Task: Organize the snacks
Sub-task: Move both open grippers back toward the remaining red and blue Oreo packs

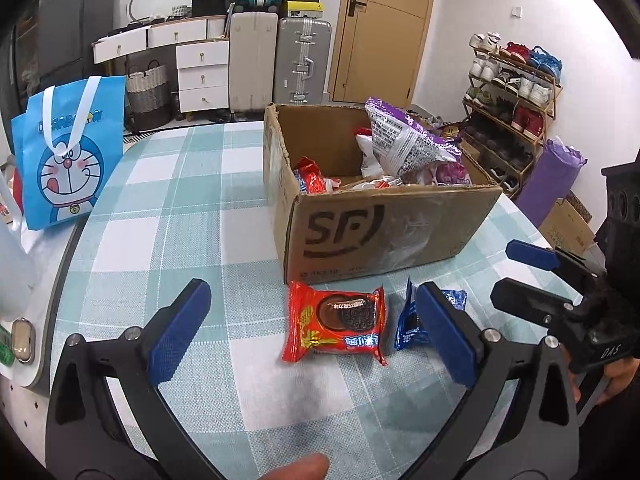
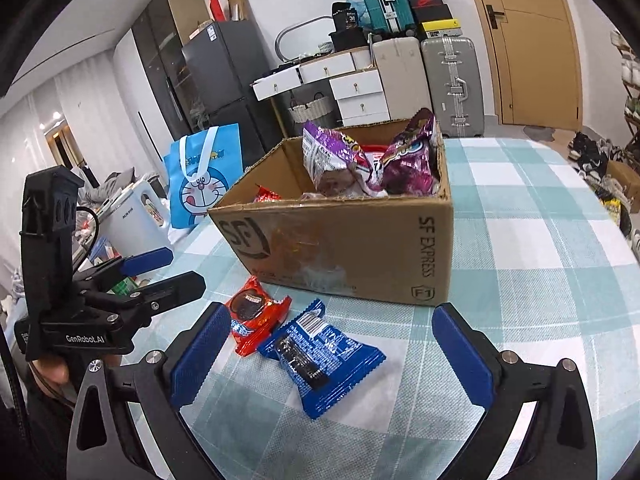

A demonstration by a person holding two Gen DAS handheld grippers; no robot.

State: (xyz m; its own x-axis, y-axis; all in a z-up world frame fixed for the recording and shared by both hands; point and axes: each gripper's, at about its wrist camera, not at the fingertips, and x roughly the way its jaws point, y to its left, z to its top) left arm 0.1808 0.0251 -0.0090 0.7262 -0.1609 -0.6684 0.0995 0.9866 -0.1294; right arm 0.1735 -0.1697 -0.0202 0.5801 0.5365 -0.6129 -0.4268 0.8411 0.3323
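Note:
A red cookie packet and a blue cookie packet lie side by side on the checked tablecloth, just in front of an open cardboard box. The box holds purple snack bags and red packets. My left gripper stands open, hovering short of the red packet, its right finger covering part of the blue one. My right gripper is open too, with the blue packet lying ahead between its fingers, untouched. Each gripper shows in the other's view.
A blue cartoon tote bag stands at the table's left edge, beside a white appliance. Bare checked cloth lies left and right of the box. Suitcases, drawers and a shoe rack stand beyond the table.

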